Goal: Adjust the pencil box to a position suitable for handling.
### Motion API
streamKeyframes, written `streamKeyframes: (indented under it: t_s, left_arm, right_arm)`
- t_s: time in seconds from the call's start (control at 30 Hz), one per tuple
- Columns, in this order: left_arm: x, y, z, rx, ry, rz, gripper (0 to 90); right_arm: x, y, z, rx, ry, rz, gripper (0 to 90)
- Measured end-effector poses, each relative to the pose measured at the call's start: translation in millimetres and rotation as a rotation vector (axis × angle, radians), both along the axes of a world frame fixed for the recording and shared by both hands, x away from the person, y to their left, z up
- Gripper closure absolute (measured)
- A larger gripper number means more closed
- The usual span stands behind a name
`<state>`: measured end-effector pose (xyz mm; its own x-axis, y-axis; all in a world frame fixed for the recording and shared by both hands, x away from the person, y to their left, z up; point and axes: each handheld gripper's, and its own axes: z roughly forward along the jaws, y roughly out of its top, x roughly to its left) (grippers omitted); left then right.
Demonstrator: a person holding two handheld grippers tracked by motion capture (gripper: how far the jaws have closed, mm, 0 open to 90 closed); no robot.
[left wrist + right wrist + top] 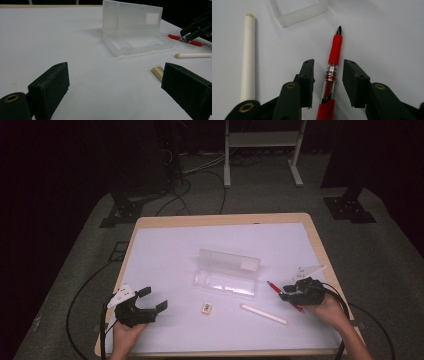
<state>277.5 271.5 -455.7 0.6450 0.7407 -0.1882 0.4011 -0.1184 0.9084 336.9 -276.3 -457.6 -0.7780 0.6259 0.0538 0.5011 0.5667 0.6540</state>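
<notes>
A red pen [273,285] [335,47] lies on the white mat at the right, tip pointing toward the case. My right gripper [286,294] [328,63] is low over it, one jaw on each side of the barrel, with a gap showing on both sides, so it is open. A clear plastic case [227,272] [135,42] stands open mid-table with its lid upright. A white stick [264,314] [248,55] lies left of the pen. A small eraser [207,307] [158,71] sits nearer me. My left gripper [154,299] [116,68] rests open at the front left, holding nothing.
The white mat [165,250] covers a wooden table [320,250]. Cables [80,295] trail from both grippers off the front corners. A metal stand [262,150] and other equipment feet are on the floor beyond the far edge.
</notes>
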Motion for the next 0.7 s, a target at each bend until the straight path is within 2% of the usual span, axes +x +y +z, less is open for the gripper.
streamKeyframes:
  t_s: [0.27, 0.47, 0.7]
  left_arm:
    - [-0.1, -0.4, 0.0, -0.001, 0.0, -0.001, 7.3]
    - [-0.2, -0.1, 0.2, -0.001, 0.0, 0.0, 7.3]
    - [-0.4, 0.5, 0.3, -0.003, -0.003, 0.001, 7.3]
  right_arm:
    - [-1.4, -4.5, -6.8, -0.007, 0.02, -0.034, 68.8]
    - [-1.7, -2.6, -7.1, -0.02, 0.002, -0.023, 75.9]
    - [-2.6, -2.4, -6.7, -0.026, 0.003, -0.04, 78.3]
